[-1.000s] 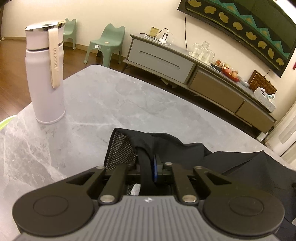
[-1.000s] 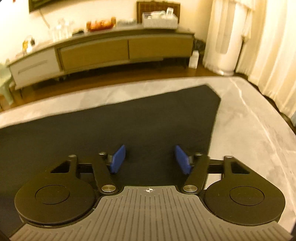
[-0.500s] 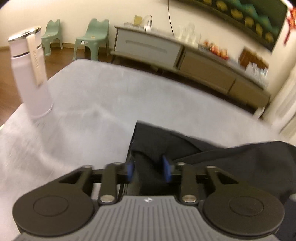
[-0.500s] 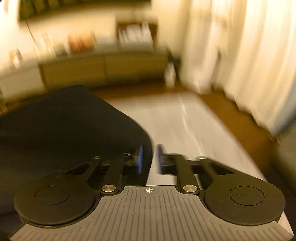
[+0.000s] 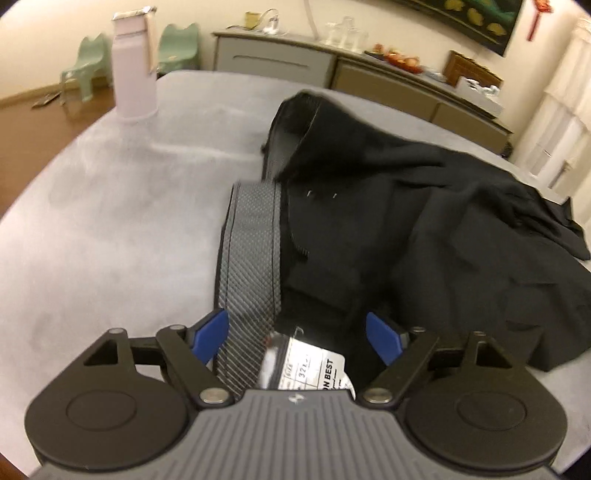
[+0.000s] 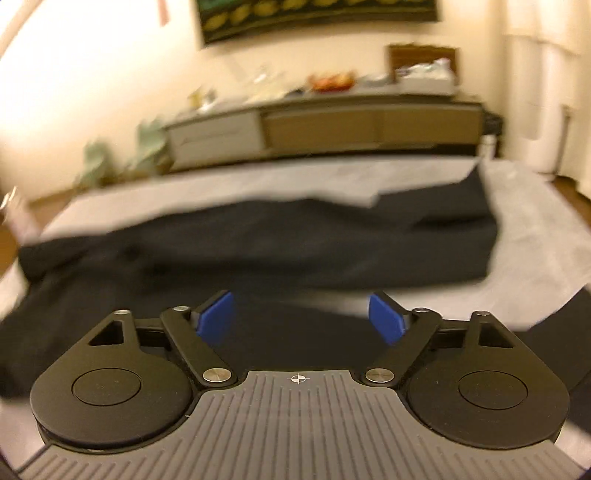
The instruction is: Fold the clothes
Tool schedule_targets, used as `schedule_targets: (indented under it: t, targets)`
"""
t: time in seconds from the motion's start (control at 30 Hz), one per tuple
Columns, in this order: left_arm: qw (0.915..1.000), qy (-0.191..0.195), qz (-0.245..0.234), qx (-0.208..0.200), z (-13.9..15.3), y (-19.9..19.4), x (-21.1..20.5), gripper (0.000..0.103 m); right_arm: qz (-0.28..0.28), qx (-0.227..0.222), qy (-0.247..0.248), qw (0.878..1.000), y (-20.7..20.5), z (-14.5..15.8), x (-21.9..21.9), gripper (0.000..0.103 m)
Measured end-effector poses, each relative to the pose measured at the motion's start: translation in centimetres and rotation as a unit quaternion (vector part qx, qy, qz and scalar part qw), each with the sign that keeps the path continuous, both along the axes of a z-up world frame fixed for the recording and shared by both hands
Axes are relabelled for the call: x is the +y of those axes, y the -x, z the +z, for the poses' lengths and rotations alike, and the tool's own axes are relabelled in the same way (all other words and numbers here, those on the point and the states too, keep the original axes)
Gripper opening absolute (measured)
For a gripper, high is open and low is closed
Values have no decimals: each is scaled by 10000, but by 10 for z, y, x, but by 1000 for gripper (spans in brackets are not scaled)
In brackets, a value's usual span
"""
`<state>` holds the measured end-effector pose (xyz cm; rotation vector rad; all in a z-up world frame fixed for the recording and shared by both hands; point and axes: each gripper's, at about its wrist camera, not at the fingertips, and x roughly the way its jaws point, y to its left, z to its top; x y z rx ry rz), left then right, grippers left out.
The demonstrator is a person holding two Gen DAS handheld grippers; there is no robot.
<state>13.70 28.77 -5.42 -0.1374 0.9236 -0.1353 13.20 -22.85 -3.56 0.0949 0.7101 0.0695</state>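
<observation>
**Both claws wide open over black garment, nothing gripped**

My left claw [image 5: 297, 336] is spread wide, jaws just been opening. Blue pads [image 5: 208, 334] stand apart on either side of the waistband end of the black trousers [image 5: 424, 229]. The grey patterned waistband lining [image 5: 251, 266] runs up between the jaws, with a white label [image 5: 314, 369] lying close under the claw body. Cloth sits between the pads but neither pad presses on it, so no hold.

The trousers lie crumpled on the grey marble worktop [image 5: 122, 221], waistband turned out toward me, the rest bunched off to the right in the left wrist view. A pale lilac bottle [image 5: 135, 70] stands upright near the far left edge of the worktop, well apart from the cloth.

My right claw [image 6: 303, 317] is also spread wide, jaws just been opening, nothing pinched. Its blue pads [image 6: 216, 314] hover over dark fabric [image 6: 258, 251] that stretches across the worktop [image 6: 535, 236] as a long band, one end folded toward the right. Right wrist view is motion-blurred, so fine folds I cannot tell.

Background: long low sideboard [image 5: 369, 77] against the wall, two green chairs [image 5: 177, 48] on the wood floor, dark wall hanging [image 6: 314, 14] above, pale curtains [image 6: 546, 74] at right.
</observation>
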Motion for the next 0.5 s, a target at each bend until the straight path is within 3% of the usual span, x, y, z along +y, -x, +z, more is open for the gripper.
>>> schedule_targets:
  t: [0.07,0.13,0.17,0.2,0.33,0.5]
  targets:
    - [9999,-11,81,-76,-2,-7,-8,73,201,189,379,9989,5,-8,26,84]
    - [9998,-81,152,-123,-1,-13,-13,47,378,242,558,9974,10,-12,38,84]
    - [9999,51,101,-42,1,-16,-11,22,466,274,622,9966,12,-14,43,84]
    - [9995,271,-51,-131,9,-9,-10,9,540,316,663,9958,13,-16,47,83]
    - [9884,1185,-719,-620,47,30,-5,9,620,384,826,9939,12,-20,47,81]
    - [9668,1775,-1520,-1031,65,115,34,9,146,514,659,9964,16,-17,18,80]
